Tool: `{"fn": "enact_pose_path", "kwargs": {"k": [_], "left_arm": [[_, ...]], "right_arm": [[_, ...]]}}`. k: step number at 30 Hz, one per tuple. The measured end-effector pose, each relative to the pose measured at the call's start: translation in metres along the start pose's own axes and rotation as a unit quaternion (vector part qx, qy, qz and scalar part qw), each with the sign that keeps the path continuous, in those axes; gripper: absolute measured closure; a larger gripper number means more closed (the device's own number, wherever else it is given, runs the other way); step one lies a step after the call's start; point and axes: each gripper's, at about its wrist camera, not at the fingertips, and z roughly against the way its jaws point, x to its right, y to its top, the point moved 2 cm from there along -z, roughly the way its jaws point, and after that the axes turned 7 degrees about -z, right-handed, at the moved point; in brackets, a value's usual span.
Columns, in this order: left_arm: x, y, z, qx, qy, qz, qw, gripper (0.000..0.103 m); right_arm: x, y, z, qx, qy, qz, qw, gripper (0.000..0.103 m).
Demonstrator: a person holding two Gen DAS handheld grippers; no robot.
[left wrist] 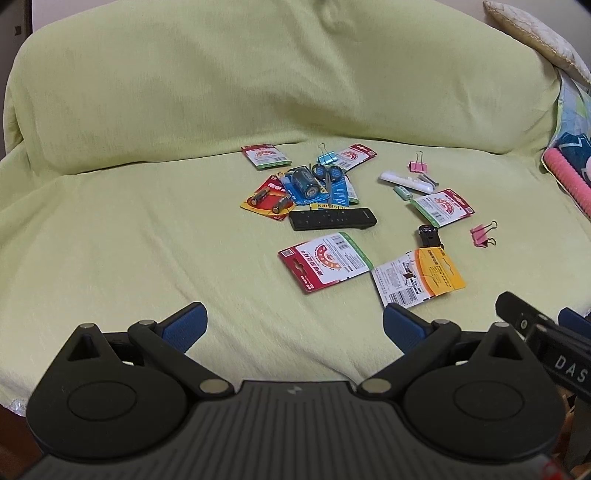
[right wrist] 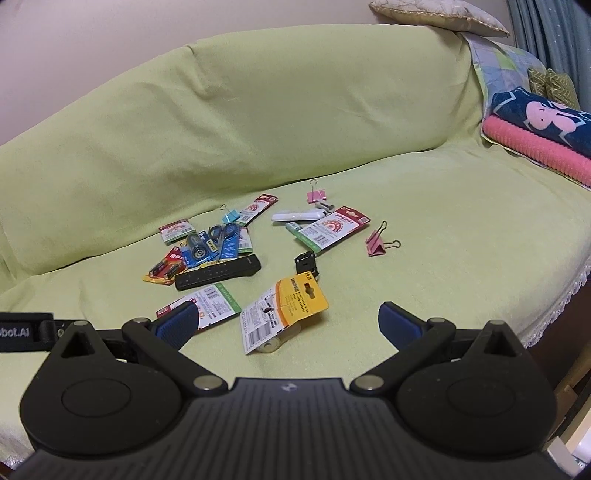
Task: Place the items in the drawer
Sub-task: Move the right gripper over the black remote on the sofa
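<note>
Small items lie scattered on a sofa seat under a light green cover [left wrist: 147, 221]. A black remote [left wrist: 332, 218] [right wrist: 218, 274] lies across the middle, behind it a battery pack [left wrist: 266, 199] [right wrist: 164, 272], a large blue battery [left wrist: 304, 181] and packaged scissors [left wrist: 330, 181]. A red card pack [left wrist: 325, 260] and an orange card pack [left wrist: 419, 277] [right wrist: 284, 312] lie nearest. Pink binder clips [left wrist: 484, 234] [right wrist: 380, 242] sit to the right. My left gripper [left wrist: 295, 326] and right gripper [right wrist: 280, 325] both hover open, short of the items, holding nothing. No drawer is in view.
Folded pink and blue towels [right wrist: 535, 136] are stacked at the sofa's right end, with a beige cushion [right wrist: 436, 14] on the backrest. The sofa's lace-trimmed front edge [right wrist: 554, 314] drops off at right. The other gripper [left wrist: 546, 339] shows at the left wrist view's right edge.
</note>
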Motion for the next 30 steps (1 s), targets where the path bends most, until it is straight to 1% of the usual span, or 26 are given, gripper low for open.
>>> {"fn": "enact_pose_path", "kwargs": {"k": [10, 14, 17, 20, 22, 24, 27, 28, 30], "left_arm": [[0.006, -0.009, 0.003, 0.003, -0.018, 0.002, 0.9998, 0.002], [0.008, -0.008, 0.003, 0.003, -0.023, -0.007, 0.9997, 0.002], [0.012, -0.004, 0.002, 0.011, -0.020, -0.014, 0.9996, 0.002], [0.012, -0.002, -0.008, 0.011, -0.024, -0.010, 0.9996, 0.002], [0.012, -0.002, -0.018, -0.001, -0.033, -0.007, 0.9994, 0.002], [0.011, -0.003, -0.028, -0.017, -0.032, -0.003, 0.9993, 0.002], [0.008, -0.004, -0.042, -0.036, -0.021, -0.007, 0.9991, 0.002], [0.007, -0.004, -0.046, -0.040, -0.017, -0.010, 0.9990, 0.002], [0.007, -0.003, -0.054, -0.041, -0.008, -0.023, 0.9988, 0.002]], "right_arm": [[0.001, 0.013, -0.008, -0.002, -0.012, 0.007, 1.000, 0.001], [0.003, 0.018, -0.012, -0.002, -0.016, 0.013, 1.000, 0.001], [0.005, 0.022, -0.012, 0.002, -0.007, 0.009, 1.000, 0.001], [0.019, 0.023, -0.020, -0.008, 0.028, -0.034, 0.999, 0.001], [0.029, 0.018, -0.032, -0.029, 0.056, -0.099, 0.993, 0.001], [0.044, 0.011, -0.045, -0.059, 0.056, -0.177, 0.981, 0.001], [0.058, -0.005, -0.069, -0.120, 0.030, -0.216, 0.969, 0.001], [0.061, -0.008, -0.073, -0.125, 0.022, -0.216, 0.968, 0.001], [0.064, -0.011, -0.078, -0.114, 0.011, -0.208, 0.971, 0.001]]}}
